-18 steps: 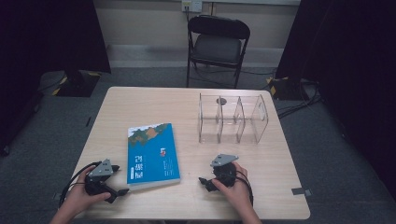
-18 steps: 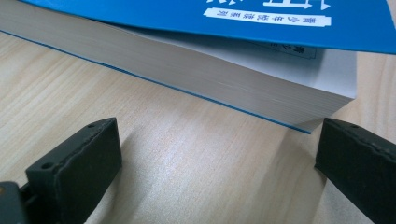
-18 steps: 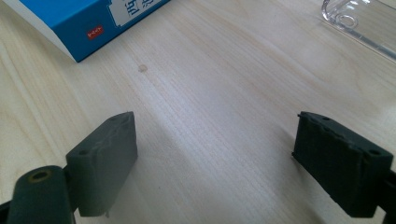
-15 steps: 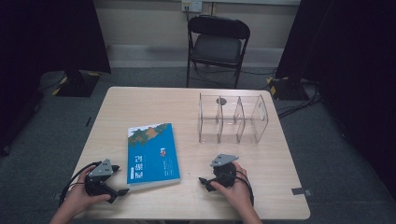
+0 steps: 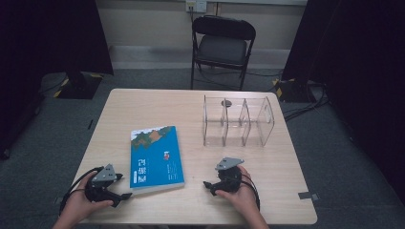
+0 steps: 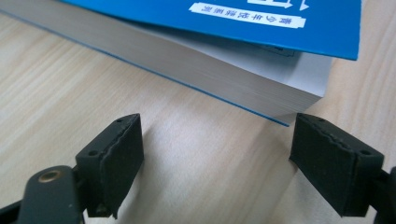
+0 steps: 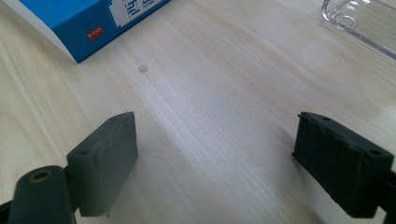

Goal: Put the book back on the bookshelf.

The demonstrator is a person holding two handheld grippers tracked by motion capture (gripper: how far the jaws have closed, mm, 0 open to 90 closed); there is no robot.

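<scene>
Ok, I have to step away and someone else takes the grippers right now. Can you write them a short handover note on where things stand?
Left gripper: open, nothing between its fingers, low over the table just short of the near corner of the blue book.
Right gripper: open, nothing held, resting near the table's front edge to the right of the book, pointing toward it.
Book: lying flat, cover up, left of centre.
Clear divided rack: standing at the back right, its slots hold no book.
Done: nothing gripped or moved so far.
Left: the book is yet to be grasped; the rack looks like its likely destination.
</scene>
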